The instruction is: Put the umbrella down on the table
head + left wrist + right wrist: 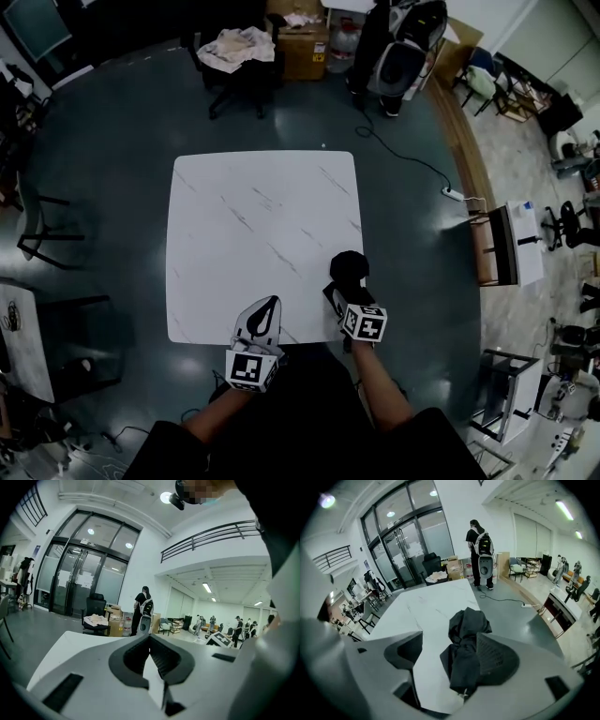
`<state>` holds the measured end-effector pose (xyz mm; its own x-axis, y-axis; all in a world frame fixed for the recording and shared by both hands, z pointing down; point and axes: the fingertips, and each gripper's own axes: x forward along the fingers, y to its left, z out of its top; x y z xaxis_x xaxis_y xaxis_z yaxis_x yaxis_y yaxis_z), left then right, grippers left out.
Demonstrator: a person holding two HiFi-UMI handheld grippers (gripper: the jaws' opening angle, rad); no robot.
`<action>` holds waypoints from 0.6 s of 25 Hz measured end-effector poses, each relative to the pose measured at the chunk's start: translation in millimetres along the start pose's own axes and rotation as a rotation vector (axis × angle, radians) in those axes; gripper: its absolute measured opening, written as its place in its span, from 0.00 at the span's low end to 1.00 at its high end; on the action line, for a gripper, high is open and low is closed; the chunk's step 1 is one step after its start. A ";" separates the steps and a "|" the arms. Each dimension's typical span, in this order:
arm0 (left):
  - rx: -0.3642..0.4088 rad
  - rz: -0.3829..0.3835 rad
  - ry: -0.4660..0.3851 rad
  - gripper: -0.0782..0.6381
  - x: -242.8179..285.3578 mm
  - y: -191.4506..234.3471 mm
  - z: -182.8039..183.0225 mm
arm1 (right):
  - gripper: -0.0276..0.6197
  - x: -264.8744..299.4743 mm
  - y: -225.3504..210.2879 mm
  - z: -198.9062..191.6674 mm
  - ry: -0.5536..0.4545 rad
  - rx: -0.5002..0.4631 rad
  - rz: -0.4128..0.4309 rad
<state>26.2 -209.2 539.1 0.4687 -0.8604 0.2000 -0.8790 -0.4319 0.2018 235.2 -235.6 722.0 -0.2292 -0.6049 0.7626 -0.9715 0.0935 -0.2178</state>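
- Your right tool (449, 651) stands wide open, jaws either side of the umbrella (465, 634).
- The umbrella lies on the bench (253, 216), near its right edge.
- Your left tool (150, 639) is closed, empty.

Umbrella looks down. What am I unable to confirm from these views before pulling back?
- Umbrella near end: in the head view it lies under the right gripper; in the right gripper view it is behind the right-hand jaw.
- Cloth touching that jaw or clear of it: their overlap in the right gripper view hides this.
- Umbrella from the other side: the left gripper looks across the room, so its view misses it.
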 end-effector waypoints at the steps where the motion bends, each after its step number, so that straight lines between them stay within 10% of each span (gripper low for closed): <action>1: -0.005 0.000 -0.015 0.12 -7.2 4.4 5.2 | 0.60 -10.8 11.3 3.2 -0.023 0.002 0.009; 9: -0.022 -0.019 -0.109 0.12 -70.6 34.6 36.3 | 0.58 -100.9 140.6 41.4 -0.305 -0.050 0.111; 15: 0.023 -0.061 -0.163 0.12 -109.1 39.5 48.9 | 0.18 -159.7 245.3 57.1 -0.524 -0.173 0.188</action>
<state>-63.9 -145.6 478.5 0.5027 -0.8639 0.0297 -0.8519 -0.4893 0.1869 36.9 -161.3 512.0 -0.3810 -0.8717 0.3081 -0.9229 0.3382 -0.1842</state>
